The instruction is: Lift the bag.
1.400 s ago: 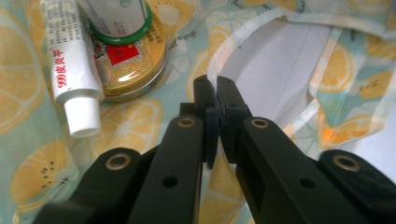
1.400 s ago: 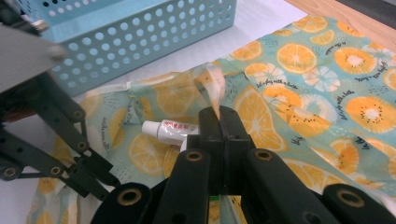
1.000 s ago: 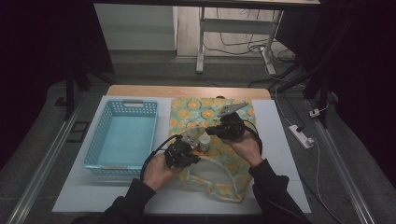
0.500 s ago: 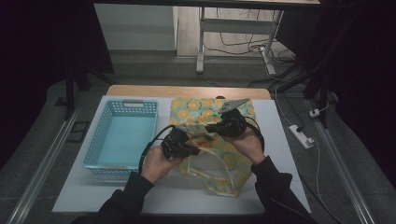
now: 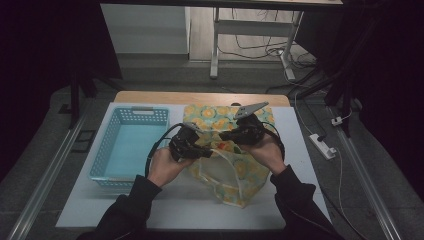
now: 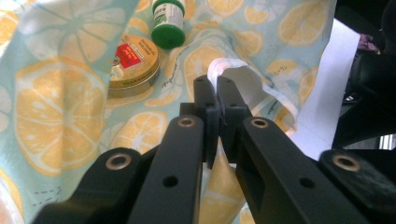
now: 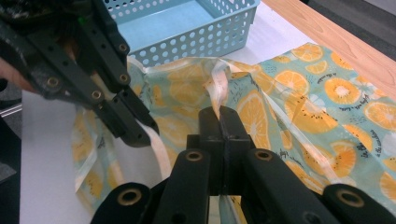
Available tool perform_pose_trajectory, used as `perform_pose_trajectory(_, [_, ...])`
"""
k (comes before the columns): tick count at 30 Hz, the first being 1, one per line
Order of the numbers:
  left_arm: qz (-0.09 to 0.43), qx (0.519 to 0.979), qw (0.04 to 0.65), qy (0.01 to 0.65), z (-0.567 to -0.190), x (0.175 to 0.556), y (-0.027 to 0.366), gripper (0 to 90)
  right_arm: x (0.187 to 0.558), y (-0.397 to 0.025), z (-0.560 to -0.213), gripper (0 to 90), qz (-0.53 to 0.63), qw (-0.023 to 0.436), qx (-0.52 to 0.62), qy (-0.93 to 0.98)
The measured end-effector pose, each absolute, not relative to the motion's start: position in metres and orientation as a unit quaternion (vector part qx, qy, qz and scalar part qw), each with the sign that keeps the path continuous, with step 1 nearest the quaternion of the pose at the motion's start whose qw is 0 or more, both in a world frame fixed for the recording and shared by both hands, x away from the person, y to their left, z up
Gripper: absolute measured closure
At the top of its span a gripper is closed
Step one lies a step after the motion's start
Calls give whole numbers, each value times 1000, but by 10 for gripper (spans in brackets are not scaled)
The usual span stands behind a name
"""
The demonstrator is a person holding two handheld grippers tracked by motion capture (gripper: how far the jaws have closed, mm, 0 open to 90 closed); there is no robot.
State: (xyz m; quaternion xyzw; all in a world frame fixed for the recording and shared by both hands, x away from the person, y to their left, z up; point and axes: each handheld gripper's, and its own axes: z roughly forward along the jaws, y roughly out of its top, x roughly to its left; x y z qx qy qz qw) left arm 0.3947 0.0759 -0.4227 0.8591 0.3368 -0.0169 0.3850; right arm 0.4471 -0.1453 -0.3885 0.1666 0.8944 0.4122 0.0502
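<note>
Table [image 5: 300, 200], white top. On it a fruit-print bag [image 5: 235, 175] lies at the middle, just right of an empty blue basket [image 5: 127, 145].

Step in hand, as I read it: holding the bag's mouth open by its rim. Both grippers work the white binding tape [image 7: 161, 149] along that edge.

Left gripper [image 6: 216, 91]: jaws together, clamped on a fold of the bag's white edge. Right gripper [image 7: 218, 116]: jaws pressed shut on a strip of the same tape, which rises out from between the tips.

To do it well:
- draw the two grips apart evenly, so the rim goes taut and the mouth gapes
- lift only a little; a gold tin [image 6: 133, 60] and a green-capped bottle [image 6: 168, 21] rest on the printed cloth beyond the left gripper, and a hard tug could roll them
- keep the pinch on the tape, not the thin cloth, which looks likely to slip

Hard to make out:
- whether tin and bottle sit inside the bag or on a flap of it; the left gripper view is too close to tell, probably inside
- from the high view, hands and grippers cover the bag's mouth
- how deep each jaw bites the tape is hidden by the jaws themselves
- the bottle's top is cut off by the picture edge
</note>
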Motion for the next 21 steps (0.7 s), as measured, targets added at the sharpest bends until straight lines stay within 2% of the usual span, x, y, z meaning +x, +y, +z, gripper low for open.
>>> perform_pose_trajectory(21, [-31,840,424,338,-380,416,95,890,443,-150,-359,897,421,51,162,891])
